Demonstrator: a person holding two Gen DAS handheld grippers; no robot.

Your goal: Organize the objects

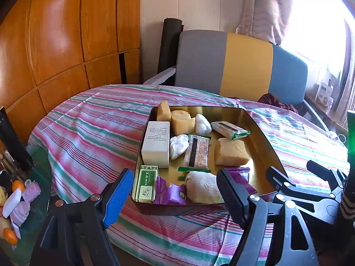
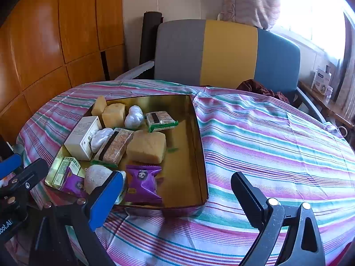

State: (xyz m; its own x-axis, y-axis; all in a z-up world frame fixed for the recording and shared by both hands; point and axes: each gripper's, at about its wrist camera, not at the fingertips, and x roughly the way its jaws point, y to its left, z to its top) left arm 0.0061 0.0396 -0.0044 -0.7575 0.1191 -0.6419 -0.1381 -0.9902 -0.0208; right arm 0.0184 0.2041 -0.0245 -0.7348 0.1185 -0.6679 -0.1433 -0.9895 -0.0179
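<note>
A gold-lined tin point(image 1: 264, 146) point(image 2: 197, 146) sits on the striped tablecloth. It holds a white box point(image 1: 156, 146) point(image 2: 83, 137), yellow cakes point(image 1: 230, 151) point(image 2: 147, 146), white wrapped balls point(image 1: 178, 145), cracker packs point(image 1: 197, 150), a green tea box point(image 1: 146, 182) and purple packets point(image 1: 169, 194) point(image 2: 143, 184). My left gripper point(image 1: 175, 197) hovers open at the tin's near edge, nothing pinched. My right gripper point(image 2: 177, 197) is open too, just short of the tin's near right corner, over the cloth. Each gripper shows at the edge of the other's view.
The round table's striped cloth point(image 2: 277, 137) lies bare to the right of the tin. A grey, yellow and blue chair point(image 1: 244, 64) stands behind the table. Wooden panels point(image 1: 55, 44) fill the left. A low glass table with oranges point(image 1: 17, 186) is at the left.
</note>
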